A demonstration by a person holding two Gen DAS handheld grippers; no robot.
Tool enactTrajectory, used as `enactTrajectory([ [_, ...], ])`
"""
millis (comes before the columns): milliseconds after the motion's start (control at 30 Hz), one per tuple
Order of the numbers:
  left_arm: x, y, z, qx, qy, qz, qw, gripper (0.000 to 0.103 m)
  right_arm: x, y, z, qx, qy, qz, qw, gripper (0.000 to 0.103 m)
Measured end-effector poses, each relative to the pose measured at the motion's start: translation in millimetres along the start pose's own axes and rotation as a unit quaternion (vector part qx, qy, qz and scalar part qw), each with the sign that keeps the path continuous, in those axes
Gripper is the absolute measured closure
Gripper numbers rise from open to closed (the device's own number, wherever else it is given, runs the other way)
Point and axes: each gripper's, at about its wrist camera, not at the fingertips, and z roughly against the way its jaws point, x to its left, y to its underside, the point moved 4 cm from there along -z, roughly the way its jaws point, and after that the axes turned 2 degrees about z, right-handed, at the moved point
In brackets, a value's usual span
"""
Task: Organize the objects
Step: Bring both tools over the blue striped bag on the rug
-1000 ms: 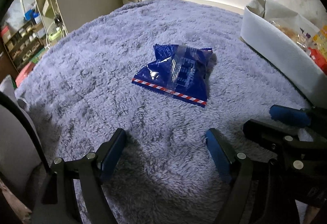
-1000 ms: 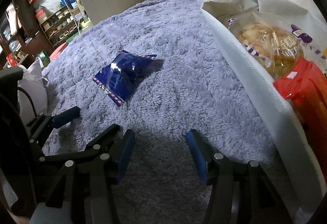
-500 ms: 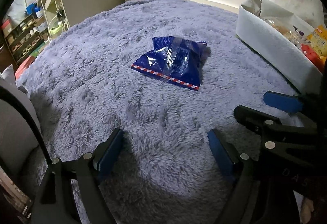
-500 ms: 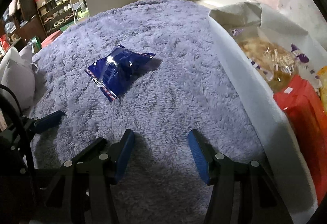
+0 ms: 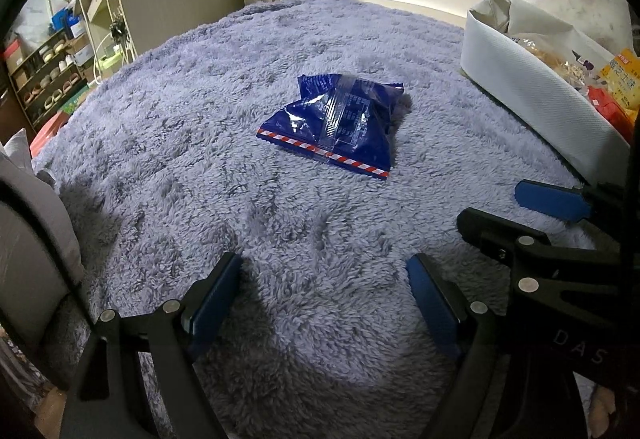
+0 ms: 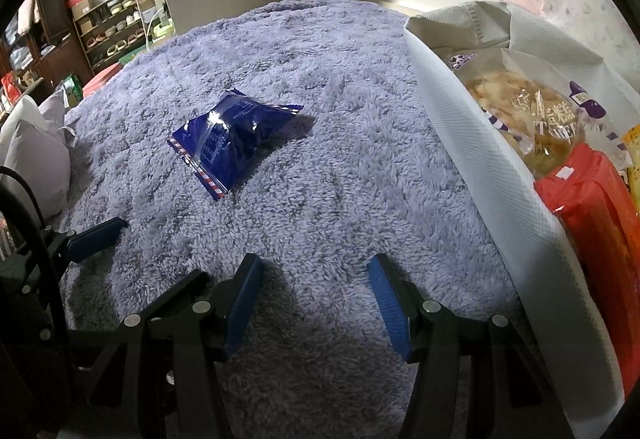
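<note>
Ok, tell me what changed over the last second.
Both tongs, left and right, drew back a little from the blue snack packet, which now looks smaller and farther off. Nothing was gripped or released. Both stay open and empty; the packet stays on the purple blanket, beside the white bin.

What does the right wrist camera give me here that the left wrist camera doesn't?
Right wrist only: a close look into the white bin, with a clear bag of pale snacks and a red packet inside.

Left wrist only: the blue packet seen nearly straight ahead, its printed back seam facing the camera.

Both: the blue packet lying free on the purple fleece blanket, and the left gripper and right gripper open and empty.
</note>
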Motion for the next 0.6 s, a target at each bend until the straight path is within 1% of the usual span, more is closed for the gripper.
enactTrajectory([
  [100,-8.5,0.2,3.3,-0.009,-0.033,-0.023,0.9991,0.018,-0.3,0.6,0.1,0.000,0.005,0.006,1.000,0.048],
  [167,-10.2,-0.3,3.9,-0.012,-0.043,-0.029,0.9986,0.018,-0.1,1.6,0.0,-0.001,0.009,0.014,1.000,0.048],
  [400,-2.3,-1.0,1.0,-0.004,-0.014,-0.008,0.9999,0.018,0.4,1.5,0.2,0.000,0.008,0.005,1.000,0.046],
  [600,-3.1,0.6,0.9,-0.004,-0.010,-0.004,0.9999,0.019,-0.6,1.4,-0.6,0.000,0.007,0.002,1.000,0.045],
])
